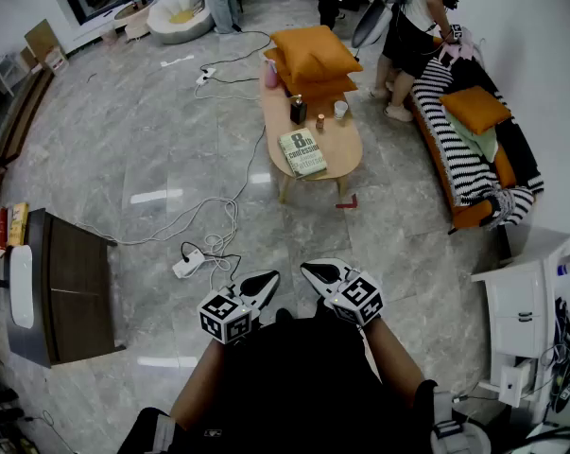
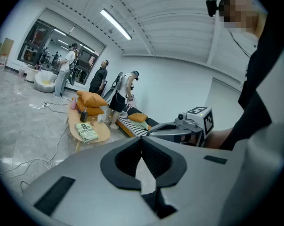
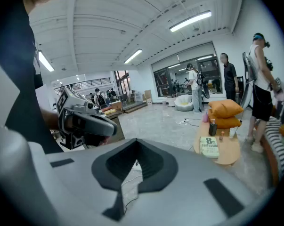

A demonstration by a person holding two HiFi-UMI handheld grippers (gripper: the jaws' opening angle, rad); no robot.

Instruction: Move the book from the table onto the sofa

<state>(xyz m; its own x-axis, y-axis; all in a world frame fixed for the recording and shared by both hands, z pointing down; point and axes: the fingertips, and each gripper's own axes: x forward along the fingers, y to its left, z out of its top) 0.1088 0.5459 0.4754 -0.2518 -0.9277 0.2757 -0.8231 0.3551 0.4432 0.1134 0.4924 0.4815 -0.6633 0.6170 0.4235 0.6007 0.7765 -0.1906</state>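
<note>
Left gripper (image 1: pixel 263 282), right gripper (image 1: pixel 315 272) fingers closed and empty, book (image 1: pixel 302 152) well apart on counter (image 1: pixel 347 146); floor cable (image 1: pixel 233 218) may snag the approach.

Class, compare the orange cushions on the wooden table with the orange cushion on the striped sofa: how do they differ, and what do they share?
The table cushions are two, stacked; the sofa cushion is single. The table cushions rest on the wooden table; the sofa cushion lies on the striped sofa. Both are plump and orange.
</note>
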